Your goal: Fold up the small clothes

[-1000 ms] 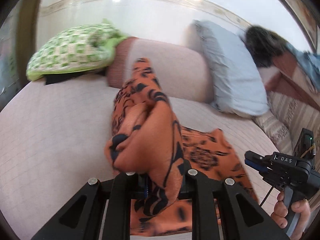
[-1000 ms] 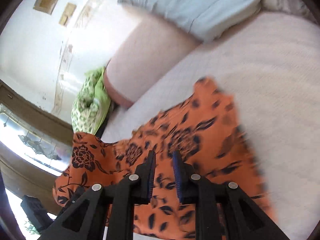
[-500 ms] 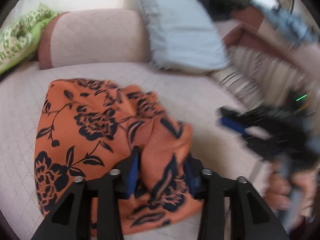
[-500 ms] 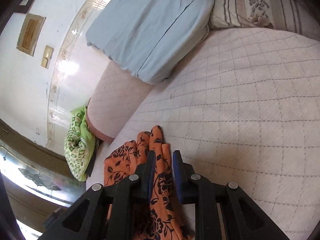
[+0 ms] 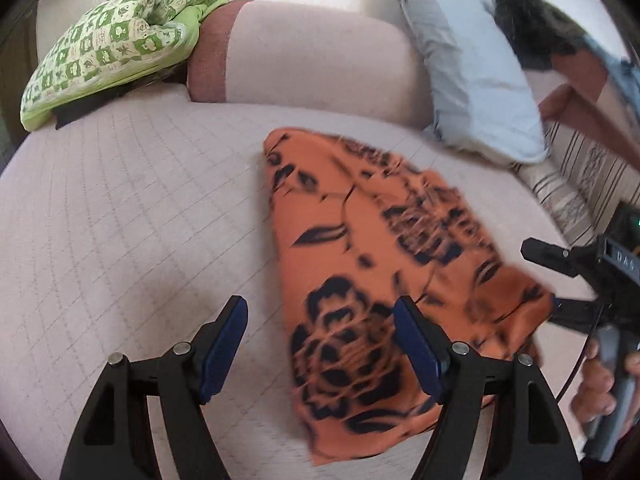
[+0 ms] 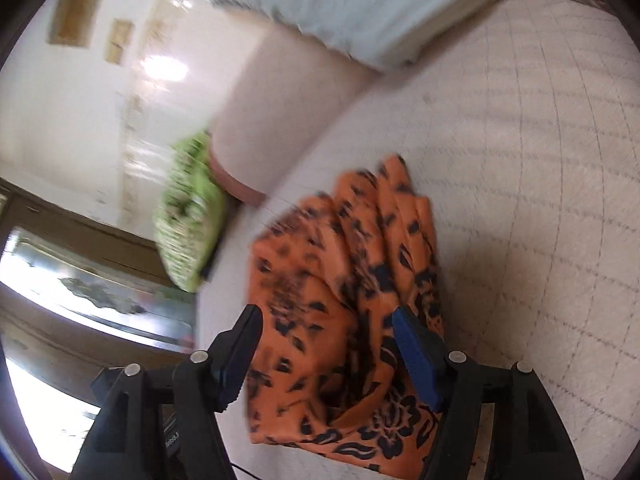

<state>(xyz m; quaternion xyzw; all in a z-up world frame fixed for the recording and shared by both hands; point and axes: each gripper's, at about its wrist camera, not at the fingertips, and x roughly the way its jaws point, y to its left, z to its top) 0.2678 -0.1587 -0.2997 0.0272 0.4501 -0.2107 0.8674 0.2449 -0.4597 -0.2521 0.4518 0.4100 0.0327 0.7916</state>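
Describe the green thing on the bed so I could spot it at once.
Start at the pink bolster across the far end of the bed. At its left end lies the green cushion, partly resting on it. Its green-and-cream checks set it apart from the plain blue pillow at the bolster's other end.

The right hand-held gripper [image 6: 326, 350] points down over an orange cloth with a black flower print [image 6: 348, 292], its jaws opening with the cloth lying between them, no pad pressing on it. The cloth lies in soft folds on a pale quilted bed [image 6: 540, 200]. Beyond it a pink bolster [image 6: 280, 116] rests against the wall, a green patterned cushion [image 6: 188, 220] just beside its end and a light blue pillow [image 6: 360, 4] above it.
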